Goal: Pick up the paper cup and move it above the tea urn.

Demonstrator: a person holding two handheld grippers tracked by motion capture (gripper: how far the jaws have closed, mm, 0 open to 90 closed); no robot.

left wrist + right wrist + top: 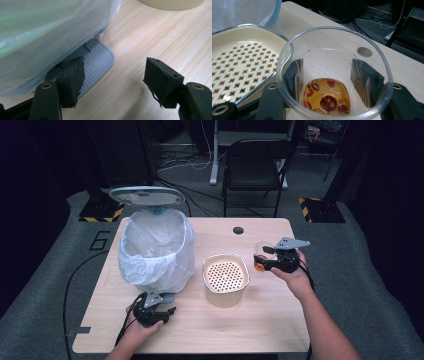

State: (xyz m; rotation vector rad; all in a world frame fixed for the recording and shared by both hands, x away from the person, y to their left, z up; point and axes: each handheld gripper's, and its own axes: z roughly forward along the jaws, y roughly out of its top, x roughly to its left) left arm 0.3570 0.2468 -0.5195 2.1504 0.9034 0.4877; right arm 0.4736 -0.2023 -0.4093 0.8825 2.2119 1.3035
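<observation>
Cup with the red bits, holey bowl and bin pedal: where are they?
Cup (pixel 329 75): right gripper view, its clear inner wall.
Holey bowl (pixel 225 275): high view, its perforated insert.
Bin pedal (pixel 98 60): left gripper view, its ribbed top.

Behind the bin bag (pixel 45 30), the bin's body is hidden from my left gripper's camera; the frame's top and left edges cut the bag off, and only the grey pedal (pixel 97 62) pokes out beneath it. The strainer bowl (pixel 172 3) beyond the pedal is cropped to a sliver of rim. From above, the contents of the cup (pixel 261 256) in my right gripper (pixel 266 257) are too small to identify. In my right gripper's view, the cup's (pixel 332 75) base runs off the bottom edge.
</observation>
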